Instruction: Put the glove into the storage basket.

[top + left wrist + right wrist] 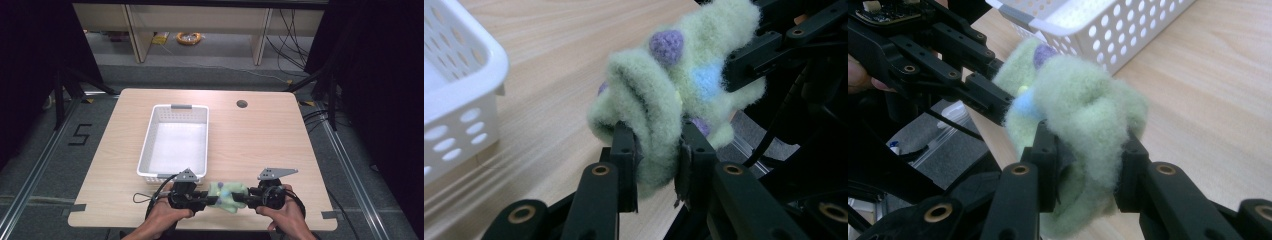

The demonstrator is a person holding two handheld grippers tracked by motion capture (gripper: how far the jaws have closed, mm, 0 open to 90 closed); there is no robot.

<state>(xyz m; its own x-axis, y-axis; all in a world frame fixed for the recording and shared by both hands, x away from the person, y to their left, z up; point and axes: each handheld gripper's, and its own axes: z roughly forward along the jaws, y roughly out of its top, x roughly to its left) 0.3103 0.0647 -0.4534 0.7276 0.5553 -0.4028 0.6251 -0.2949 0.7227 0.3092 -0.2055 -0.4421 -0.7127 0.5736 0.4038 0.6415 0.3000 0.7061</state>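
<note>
The green fuzzy sock (227, 195) stretches left to right between the left gripper (214, 201) and right gripper (239, 197), both fingers pinching it; the white basket (150, 141) behind lies empty.

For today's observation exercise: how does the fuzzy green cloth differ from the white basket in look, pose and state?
The fuzzy green cloth is soft, bunched and dotted with purple and blue; the white basket is rigid plastic with rows of holes.
The cloth is gripped by the left gripper and the right gripper; the basket stands untouched.
The cloth is smaller.
Both are over the table.
</note>
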